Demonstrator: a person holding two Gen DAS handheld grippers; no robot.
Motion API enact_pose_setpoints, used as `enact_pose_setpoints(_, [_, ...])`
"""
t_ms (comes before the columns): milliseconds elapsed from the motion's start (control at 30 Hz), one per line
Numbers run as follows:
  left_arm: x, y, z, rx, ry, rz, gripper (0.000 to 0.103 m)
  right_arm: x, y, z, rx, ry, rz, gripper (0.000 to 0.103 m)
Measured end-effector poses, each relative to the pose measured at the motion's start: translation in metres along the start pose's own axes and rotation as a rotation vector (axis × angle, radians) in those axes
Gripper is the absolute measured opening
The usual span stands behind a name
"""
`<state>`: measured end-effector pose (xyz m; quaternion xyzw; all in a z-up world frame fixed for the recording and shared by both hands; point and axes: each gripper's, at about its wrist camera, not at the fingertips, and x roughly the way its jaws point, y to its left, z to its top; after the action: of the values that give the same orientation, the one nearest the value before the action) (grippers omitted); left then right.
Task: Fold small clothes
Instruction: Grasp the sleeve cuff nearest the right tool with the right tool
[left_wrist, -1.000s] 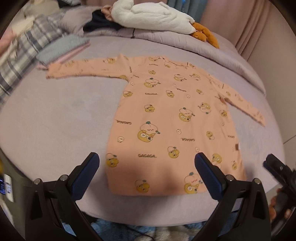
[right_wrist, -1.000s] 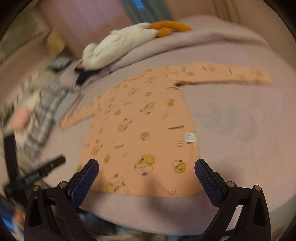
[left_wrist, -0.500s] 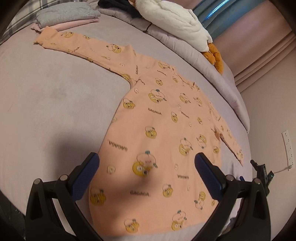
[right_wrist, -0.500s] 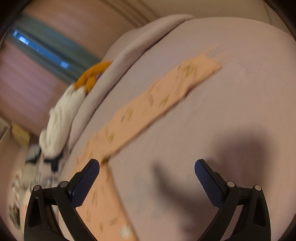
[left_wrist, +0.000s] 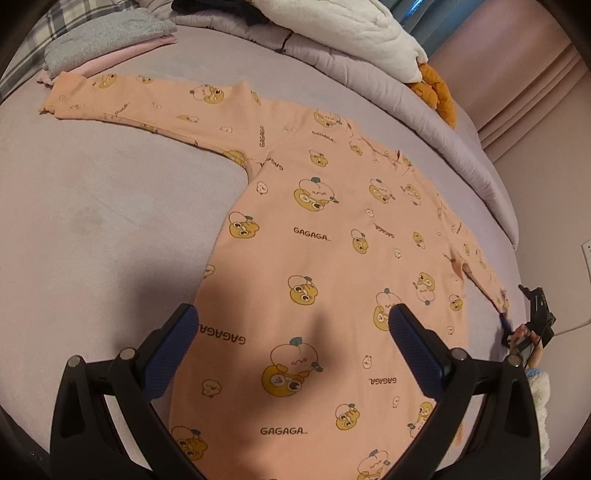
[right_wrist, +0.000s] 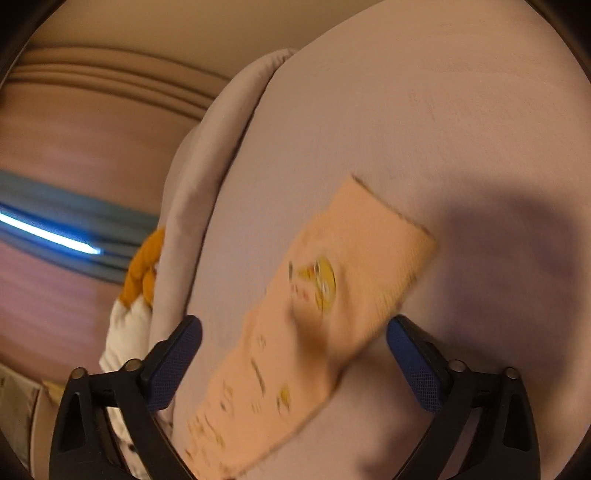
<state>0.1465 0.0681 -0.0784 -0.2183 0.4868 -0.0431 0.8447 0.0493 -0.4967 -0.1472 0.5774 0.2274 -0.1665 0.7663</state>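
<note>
A peach long-sleeved shirt (left_wrist: 332, 266) printed with yellow cartoon faces and the word GAGAGA lies flat on a lilac bed (left_wrist: 92, 221), both sleeves stretched out to the sides. The left gripper (left_wrist: 293, 334) hovers over the shirt's lower half with its blue-padded jaws wide apart and nothing between them. The right gripper (right_wrist: 293, 343) hangs low over the end of one sleeve (right_wrist: 332, 306), which lies between its jaws; the jaws have just been closing but stand apart, not yet pressing the cloth. The right wrist view is blurred. Beyond the shirt sit a folded grey and pink pile (left_wrist: 107, 40), a white plush toy (left_wrist: 340, 33) with orange feet and a rolled duvet (left_wrist: 424, 122)
</note>
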Motion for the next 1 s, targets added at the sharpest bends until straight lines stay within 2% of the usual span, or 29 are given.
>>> enact_pose_setpoints(33, [0.001,0.000,0.000,-0.003,0.003,0.001,0.103,0.000,0.003,0.001,-0.012,-0.006,-0.013,0.073])
enact_pose_setpoints(100, [0.002,0.002,0.001,-0.009,0.009,0.004,0.103,0.003,0.001,-0.001,-0.031,0.007,-0.038,0.039])
enact_pose_setpoints(133, [0.002,0.002,0.001,-0.011,0.008,0.006,0.103,0.002,-0.002,-0.001,-0.032,0.011,-0.055,0.029])
enact_pose_setpoints(167, [0.000,0.003,0.002,-0.013,0.005,0.007,0.103,0.000,-0.005,-0.002,-0.024,0.008,-0.073,0.014])
enact_pose_setpoints(200, [-0.001,0.004,0.002,-0.012,0.002,0.009,0.103,-0.003,-0.010,-0.001,-0.014,0.007,-0.077,0.008])
enact_pose_setpoints(267, [-0.005,0.007,0.004,-0.008,-0.009,0.012,0.103,-0.017,-0.024,0.007,-0.005,0.004,-0.061,0.008])
enact_pose_setpoints(333, [-0.007,0.009,0.005,-0.010,-0.015,0.004,0.103,-0.024,-0.008,0.002,-0.065,-0.010,-0.062,0.007])
enact_pose_setpoints(400, [-0.008,0.013,0.007,-0.012,-0.015,-0.013,0.103,-0.011,0.034,-0.002,-0.171,-0.017,-0.042,0.007])
enact_pose_setpoints(567, [-0.012,0.018,0.014,-0.018,-0.025,-0.047,0.103,-0.040,0.145,-0.054,-0.507,0.019,0.047,0.007])
enact_pose_setpoints(700, [-0.021,0.033,0.017,-0.020,-0.049,-0.060,0.103,-0.053,0.243,-0.129,-0.753,0.081,0.099,0.007])
enact_pose_setpoints(800, [-0.027,0.051,0.020,-0.037,-0.061,-0.061,0.103,-0.045,0.301,-0.194,-0.958,0.090,0.067,0.007])
enact_pose_setpoints(833, [-0.029,0.059,0.021,-0.048,-0.063,-0.061,0.103,-0.038,0.314,-0.212,-1.014,0.085,0.055,0.007])
enact_pose_setpoints(867, [-0.030,0.066,0.021,-0.060,-0.063,-0.062,0.103,-0.032,0.330,-0.245,-1.095,0.088,0.045,0.007])
enact_pose_setpoints(1000, [-0.032,0.089,0.024,-0.100,-0.066,-0.055,0.103,0.007,0.349,-0.323,-1.286,0.100,0.016,0.007])
